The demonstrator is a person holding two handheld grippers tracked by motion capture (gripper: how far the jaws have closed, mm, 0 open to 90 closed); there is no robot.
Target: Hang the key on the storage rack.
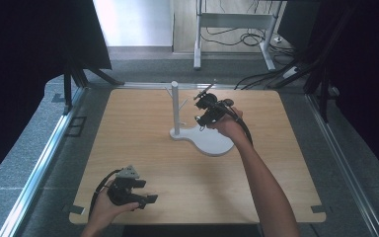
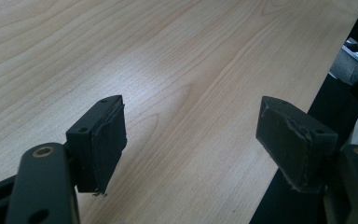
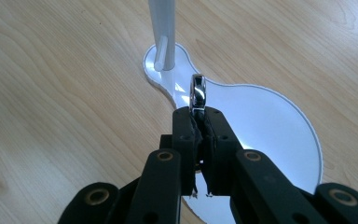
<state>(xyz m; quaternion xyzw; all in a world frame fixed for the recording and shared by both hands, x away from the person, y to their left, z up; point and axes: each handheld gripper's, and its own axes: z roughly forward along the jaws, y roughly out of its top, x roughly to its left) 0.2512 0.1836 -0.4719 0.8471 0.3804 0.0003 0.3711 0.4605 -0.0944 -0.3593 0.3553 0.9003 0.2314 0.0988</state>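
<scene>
Ring (image 3: 198, 91) pinched edge-on in the right gripper (image 3: 199, 116) fingers, just above the white stand (image 3: 270, 121) base, near its post (image 3: 164, 28). Best to line it up squarely with a peg (image 3: 160, 52), slowly. Left gripper (image 2: 191, 135) rests wide open, empty, on the table (image 2: 168, 56).

A light wooden table (image 1: 143, 148) fills the frame centre. A white stand (image 1: 205, 138) rests on it, right of centre: flat curved base, upright post at its left end.
</scene>
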